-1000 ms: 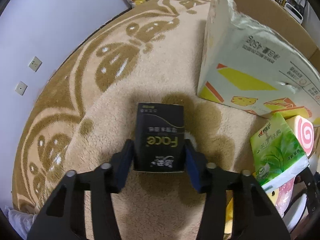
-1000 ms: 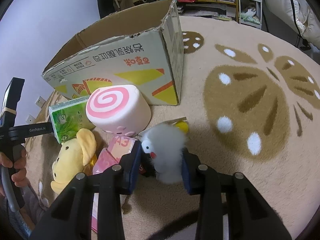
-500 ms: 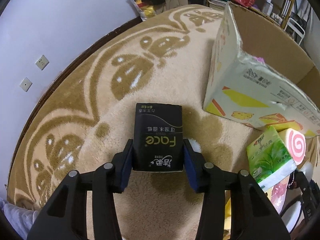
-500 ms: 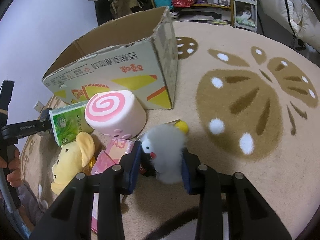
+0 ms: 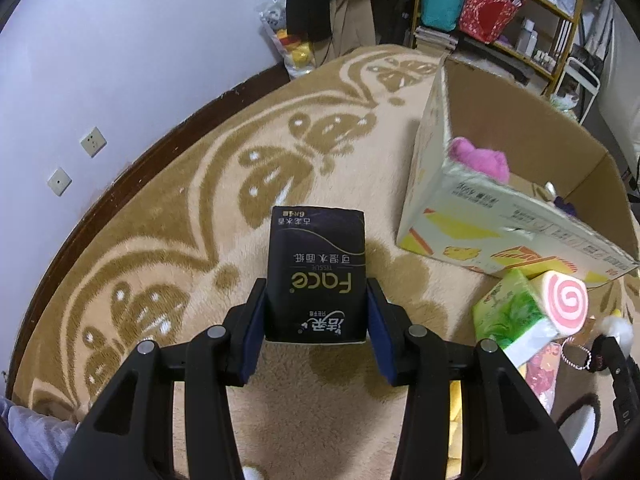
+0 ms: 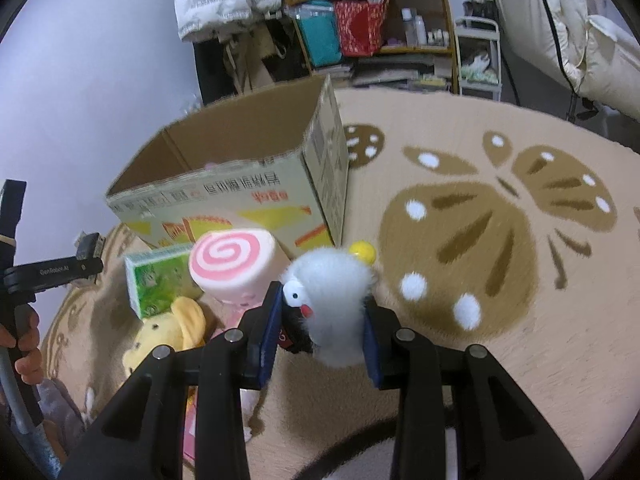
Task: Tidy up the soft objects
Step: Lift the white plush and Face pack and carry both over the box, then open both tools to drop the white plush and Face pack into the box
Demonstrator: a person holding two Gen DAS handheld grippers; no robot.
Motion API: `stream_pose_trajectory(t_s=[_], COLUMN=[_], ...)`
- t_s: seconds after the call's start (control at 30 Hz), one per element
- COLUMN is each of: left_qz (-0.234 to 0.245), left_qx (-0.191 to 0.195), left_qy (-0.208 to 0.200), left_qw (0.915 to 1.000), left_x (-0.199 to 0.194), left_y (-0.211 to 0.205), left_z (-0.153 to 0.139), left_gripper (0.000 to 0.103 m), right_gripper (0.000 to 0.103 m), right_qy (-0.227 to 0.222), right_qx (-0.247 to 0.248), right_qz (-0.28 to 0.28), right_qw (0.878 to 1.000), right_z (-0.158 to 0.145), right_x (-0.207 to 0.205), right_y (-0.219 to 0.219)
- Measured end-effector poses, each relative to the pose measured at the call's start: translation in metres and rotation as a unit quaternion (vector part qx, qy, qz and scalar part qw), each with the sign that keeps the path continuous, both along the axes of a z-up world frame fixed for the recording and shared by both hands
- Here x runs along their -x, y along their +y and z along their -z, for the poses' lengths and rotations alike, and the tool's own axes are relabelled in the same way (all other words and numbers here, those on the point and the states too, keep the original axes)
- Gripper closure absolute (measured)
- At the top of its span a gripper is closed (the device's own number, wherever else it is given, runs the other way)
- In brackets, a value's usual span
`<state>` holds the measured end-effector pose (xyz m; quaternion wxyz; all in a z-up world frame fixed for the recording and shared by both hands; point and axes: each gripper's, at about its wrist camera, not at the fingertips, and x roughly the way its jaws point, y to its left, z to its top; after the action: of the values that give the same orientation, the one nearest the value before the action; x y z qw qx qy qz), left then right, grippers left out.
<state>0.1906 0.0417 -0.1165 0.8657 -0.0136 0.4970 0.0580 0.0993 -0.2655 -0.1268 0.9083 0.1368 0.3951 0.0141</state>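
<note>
- The left gripper is clamped on a black tissue pack; both blue pads press its 2 long sides near the lower end, and the pack juts forward past the fingertips, printed face up.
- The pack is held above the beige butterfly-patterned carpet, left of the open cardboard box, apart from it.
- A pink plush lies inside the box against the near wall.
- The right gripper is squeezed onto a white fluffy toy, its fur bulging over both pads; the toy's eye and red mark face left, and a yellow ball sits at its far end.
- The toy hangs in front of the box's near right corner, below the rim.
- On the carpet just left of the right gripper sit a pink swirl roll cushion, a green tissue pack touching it, and a yellow plush in front of both.
- At the left edge of the right wrist view, a hand grips the other tool's handle, held upright.
</note>
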Motion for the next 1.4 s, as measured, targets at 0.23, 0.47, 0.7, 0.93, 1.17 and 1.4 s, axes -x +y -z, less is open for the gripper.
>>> stream_pose_trajectory(t_s=[0.23, 0.47, 0.7, 0.93, 1.17, 1.4], left_qz=[0.004, 0.024, 0.066, 0.102, 0.126, 0.137], left_qx=[-0.012, 0.02, 0.0, -0.02, -0.02, -0.008], left_qy=[-0.05, -0.116, -0.171, -0.202, -0.189, -0.163], left_qw=[0.9987, 0.9928, 0.9831, 0.9739, 0.9736, 0.9771], left_x=[0.009, 0.016, 0.007, -0.017, -0.037, -0.053], left_y=[-0.002, -0.008, -0.033, -0.059, -0.083, -0.092], left_z=[-0.024, -0.063, -0.096, -0.112, -0.095, -0.077], left_gripper=[0.058, 0.058, 0.058, 0.058, 0.058, 0.058], right_gripper=[0.066, 0.066, 0.066, 0.066, 0.065, 0.063], right_qy=[-0.058, -0.106, -0.145, -0.172, -0.156, -0.119], right_qx=[0.003, -0.005, 0.0, 0.016, 0.026, 0.027], right_qz=[-0.004, -0.01, -0.03, -0.058, -0.085, -0.088], right_qw=[0.998, 0.994, 0.989, 0.983, 0.984, 0.989], right_z=[-0.027, -0.053, -0.078, -0.104, -0.099, -0.072], right_x=[0.011, 0.011, -0.01, -0.044, -0.076, -0.097], right_y=[0.004, 0.006, 0.01, 0.018, 0.03, 0.032])
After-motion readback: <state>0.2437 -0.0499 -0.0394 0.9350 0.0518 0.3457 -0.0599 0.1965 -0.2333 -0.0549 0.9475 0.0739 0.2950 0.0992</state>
